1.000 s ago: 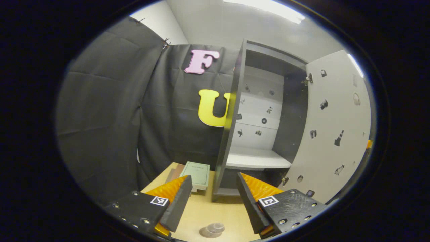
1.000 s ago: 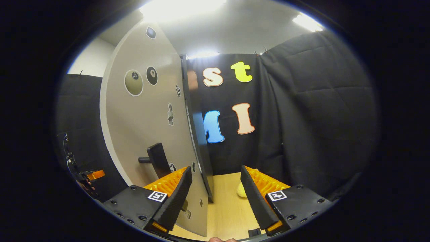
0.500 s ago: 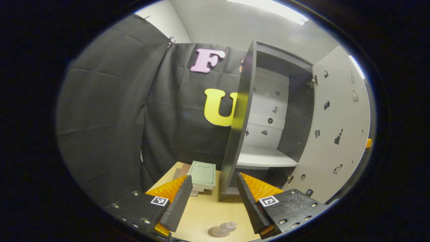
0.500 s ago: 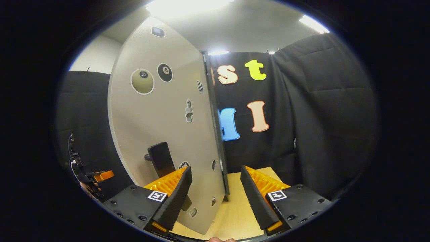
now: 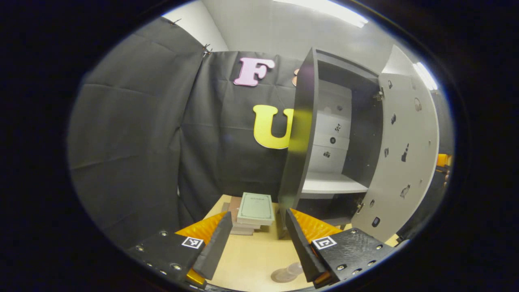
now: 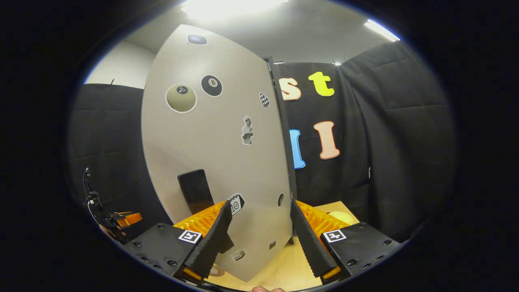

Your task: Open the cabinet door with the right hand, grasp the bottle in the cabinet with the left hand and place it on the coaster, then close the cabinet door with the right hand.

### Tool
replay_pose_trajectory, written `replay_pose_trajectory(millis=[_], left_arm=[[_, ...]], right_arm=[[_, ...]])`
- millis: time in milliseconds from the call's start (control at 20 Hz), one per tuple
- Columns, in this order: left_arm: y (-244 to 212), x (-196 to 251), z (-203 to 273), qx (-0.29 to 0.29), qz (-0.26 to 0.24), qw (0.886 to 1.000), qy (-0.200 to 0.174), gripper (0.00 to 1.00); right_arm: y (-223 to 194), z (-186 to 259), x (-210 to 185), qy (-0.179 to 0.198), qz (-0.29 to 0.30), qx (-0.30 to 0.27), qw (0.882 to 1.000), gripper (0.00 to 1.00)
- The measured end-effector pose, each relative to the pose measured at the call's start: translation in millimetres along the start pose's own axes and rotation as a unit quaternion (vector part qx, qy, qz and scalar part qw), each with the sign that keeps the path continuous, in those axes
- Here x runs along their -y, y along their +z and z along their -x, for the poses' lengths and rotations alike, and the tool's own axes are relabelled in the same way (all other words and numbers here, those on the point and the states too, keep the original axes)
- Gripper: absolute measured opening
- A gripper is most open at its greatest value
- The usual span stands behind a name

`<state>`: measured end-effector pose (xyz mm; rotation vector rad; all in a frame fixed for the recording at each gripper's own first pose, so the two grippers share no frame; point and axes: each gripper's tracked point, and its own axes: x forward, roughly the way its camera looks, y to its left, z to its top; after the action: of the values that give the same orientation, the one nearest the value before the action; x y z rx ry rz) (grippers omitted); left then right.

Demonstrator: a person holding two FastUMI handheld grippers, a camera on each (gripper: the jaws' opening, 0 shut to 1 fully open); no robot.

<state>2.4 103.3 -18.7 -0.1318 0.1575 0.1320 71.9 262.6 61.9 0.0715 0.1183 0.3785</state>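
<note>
1. The clear plastic bottle [image 5: 292,269] lies low in the left gripper view, on the light wooden table [image 5: 251,259], on a round grey coaster [image 5: 279,276]. It is partly hidden behind the right finger of the left gripper [image 5: 254,239], so one cannot tell if it stands fully upright.
2. The left gripper has its fingers spread wide and holds nothing. It hangs above the table, with the bottle just beside its right finger.
3. The dark grey cabinet [image 5: 302,134] stands on the table behind the bottle. Its inside has a white shelf [image 5: 330,186] and a white back panel with small dark stickers.
4. The light grey cabinet door [image 6: 215,154] is partly open. In the left gripper view it [image 5: 405,154] hangs on the right side of the cabinet.
5. In the right gripper view the outer face of the door carries a black handle [image 6: 195,190] and several round stickers.
6. The right gripper [image 6: 259,233] is also wide open and grips nothing. The door's lower part is seen between its fingers, but contact cannot be told.
7. A stack of books with a pale green cover on top [image 5: 255,207] lies on the table to the left of the cabinet.
8. A pale yellow round thing [image 6: 340,217] rests on the table behind the right gripper.
</note>
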Motion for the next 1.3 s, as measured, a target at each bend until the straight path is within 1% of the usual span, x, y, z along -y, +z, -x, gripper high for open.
replay_pose_trajectory(millis=[50,100,150,300,350,400,500,700,800,950,1000,1050,1100,1150,1200,1250,1300], left_arm=[[-2,-4,1,-0.001,0.000,1.000,0.000,0.80],[-2,-7,2,-0.001,-0.001,1.000,0.000,0.82],[-2,-11,1,-0.001,-0.001,1.000,0.001,0.80],[4,-20,2,0.002,-0.002,1.000,0.002,0.80],[5,-23,1,0.003,-0.003,1.000,0.002,0.80],[6,-25,2,0.003,-0.005,1.000,0.002,0.80],[5,-29,2,0.002,-0.011,1.000,0.005,0.80],[0,-29,1,-0.005,-0.030,1.000,0.001,0.80],[-6,-21,-2,-0.013,-0.037,0.999,-0.009,0.80],[-13,-3,-7,-0.019,-0.043,0.999,-0.028,0.80],[-12,5,-10,-0.017,-0.044,0.998,-0.035,0.82],[-13,15,-13,-0.014,-0.044,0.998,-0.045,0.82],[-12,26,-16,-0.010,-0.043,0.997,-0.056,0.83],[-10,38,-20,-0.006,-0.042,0.997,-0.068,0.84],[-8,47,-24,-0.001,-0.040,0.996,-0.078,0.82],[-4,54,-26,0.005,-0.040,0.995,-0.086,0.84],[3,65,-29,0.013,-0.042,0.995,-0.094,0.82]], right_arm=[[-1,-5,-7,0.005,0.002,0.001,1.000,0.93],[-1,-9,-14,0.010,0.006,0.002,1.000,0.93],[-1,-14,-22,0.016,0.009,0.002,1.000,0.93],[-3,-34,-46,0.039,0.026,0.002,0.999,0.93],[-4,-40,-52,0.049,0.030,0.003,0.998,0.89],[-6,-44,-58,0.058,0.026,0.003,0.998,0.93],[-15,-53,-73,0.076,0.017,-0.003,0.997,0.94],[-35,-63,-85,0.082,0.004,-0.024,0.996,0.94],[-38,-66,-78,0.071,-0.005,-0.033,0.997,0.95],[-43,-55,-61,0.038,-0.007,-0.042,0.998,0.94],[-44,-53,-53,0.026,-0.005,-0.045,0.999,0.94],[-45,-50,-45,0.014,-0.002,-0.045,0.999,0.95],[-45,-46,-38,0.000,0.003,-0.043,0.999,0.92],[-45,-44,-28,-0.012,0.008,-0.043,0.999,0.92],[-45,-42,-19,-0.021,0.008,-0.044,0.999,0.95],[-47,-38,-10,-0.030,0.003,-0.046,0.998,0.96],[-47,-34,-1,-0.037,-0.005,-0.046,0.998,0.95]])
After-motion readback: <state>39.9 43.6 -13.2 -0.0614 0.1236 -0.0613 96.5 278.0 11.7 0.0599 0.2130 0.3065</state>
